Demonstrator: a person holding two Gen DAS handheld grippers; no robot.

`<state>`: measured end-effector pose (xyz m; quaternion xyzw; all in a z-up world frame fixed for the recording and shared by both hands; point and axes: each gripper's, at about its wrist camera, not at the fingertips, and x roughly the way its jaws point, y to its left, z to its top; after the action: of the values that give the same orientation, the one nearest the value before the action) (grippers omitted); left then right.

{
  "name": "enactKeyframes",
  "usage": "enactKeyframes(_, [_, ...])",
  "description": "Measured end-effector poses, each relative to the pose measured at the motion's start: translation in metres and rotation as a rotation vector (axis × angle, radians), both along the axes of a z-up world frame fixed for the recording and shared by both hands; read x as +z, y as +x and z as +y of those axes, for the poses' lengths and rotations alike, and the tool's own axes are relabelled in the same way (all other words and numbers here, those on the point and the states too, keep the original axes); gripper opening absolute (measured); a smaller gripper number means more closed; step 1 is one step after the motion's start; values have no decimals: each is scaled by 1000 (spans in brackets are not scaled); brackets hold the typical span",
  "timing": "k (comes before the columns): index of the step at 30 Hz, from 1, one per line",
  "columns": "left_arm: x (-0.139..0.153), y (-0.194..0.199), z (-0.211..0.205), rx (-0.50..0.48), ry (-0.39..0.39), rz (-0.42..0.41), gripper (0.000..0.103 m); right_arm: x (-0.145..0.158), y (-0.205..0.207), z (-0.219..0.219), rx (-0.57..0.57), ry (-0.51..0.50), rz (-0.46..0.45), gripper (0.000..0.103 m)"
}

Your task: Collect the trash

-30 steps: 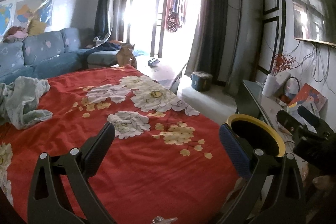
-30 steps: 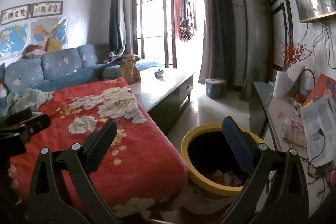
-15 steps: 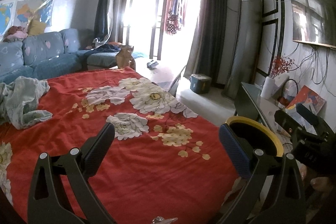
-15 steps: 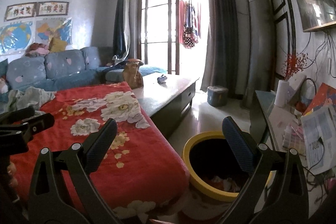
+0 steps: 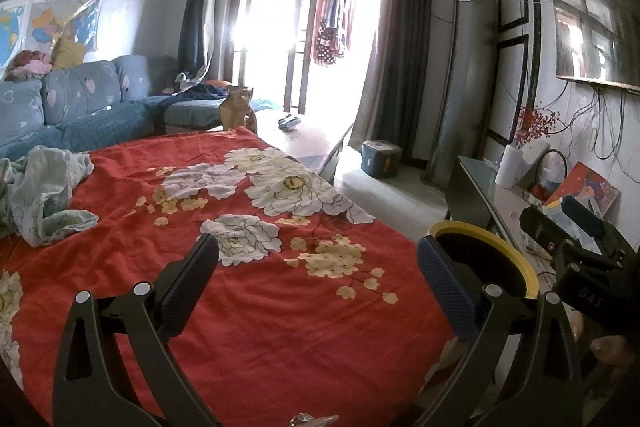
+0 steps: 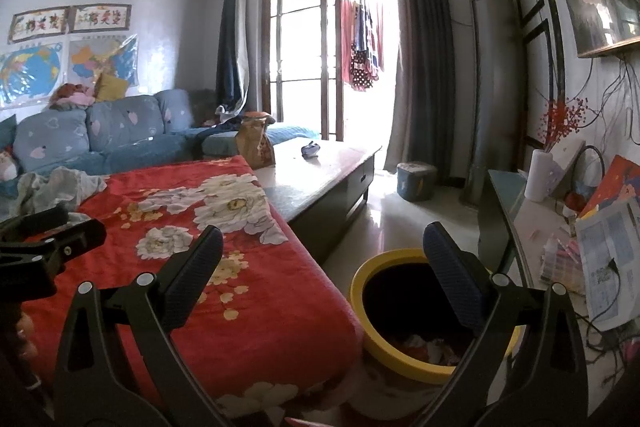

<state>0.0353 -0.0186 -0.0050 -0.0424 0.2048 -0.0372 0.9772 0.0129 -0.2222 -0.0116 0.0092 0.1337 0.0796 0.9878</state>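
Living room w/ a low surface covered by a red floral cloth [image 5: 256, 307]. Left gripper [image 5: 316, 275] hovers above the cloth, jaws spread wide, nothing between them; the cloth fills the gap. Its right finger [image 5: 446, 287] overlaps the near rim of a yellow-rimmed trash bin [image 5: 516, 267], which stands just past the cloth's right edge, on the floor beside a glass-topped side table [image 5: 480, 179]. Right gripper [image 6: 322, 267] is held farther right, also wide open & empty, pointing across the cloth's corner; the bin [image 6: 368, 331] sits low between its fingers, nearer the right finger [image 6: 454, 275], which covers part of the opening. Crumpled scraps of trash [image 6: 430, 345], white & reddish, lie at the bottom of the bin's dark inside. Each gripper shows in the other's view: the right one [image 5: 580, 259] at the far right edge, level w/ the bin; the left one [image 6: 44, 247] at the far left edge over the cloth. Both are held roughly level, aimed toward the bright balcony doors [image 6: 316, 67]. A pale green garment [image 5: 44, 195] lies bunched on the cloth's far left; a blue sofa [image 6: 112, 139] runs behind.
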Motion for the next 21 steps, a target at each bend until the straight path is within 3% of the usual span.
enactKeyframes(21, [0, 0, -1, 2, -1, 4, 97, -2, -2, 2, -11, -3, 3, 92])
